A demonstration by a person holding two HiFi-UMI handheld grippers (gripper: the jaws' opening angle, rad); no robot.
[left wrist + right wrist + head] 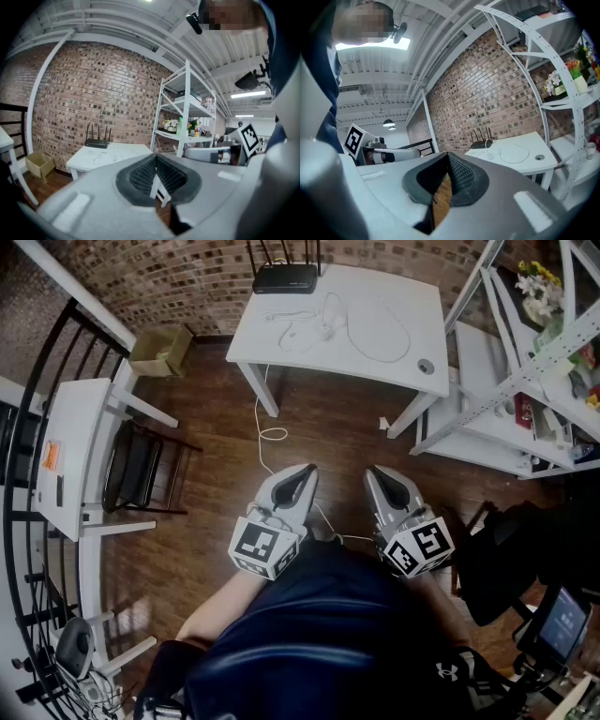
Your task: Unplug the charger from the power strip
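Both clenched, empty: left hand-held gripper (303,474), right hand-held gripper (381,475); small white charger (327,331) on surface (427,310), open floor (328,418) between.

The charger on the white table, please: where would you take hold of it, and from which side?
I'd grip the charger by its white body, not its looping cable, coming from above on the table's near side, since it lies low there. How it is plugged in is too small to tell.

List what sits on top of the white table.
A black router at its back edge, looped white cables. Nothing hides them; anything smaller is too small to tell.
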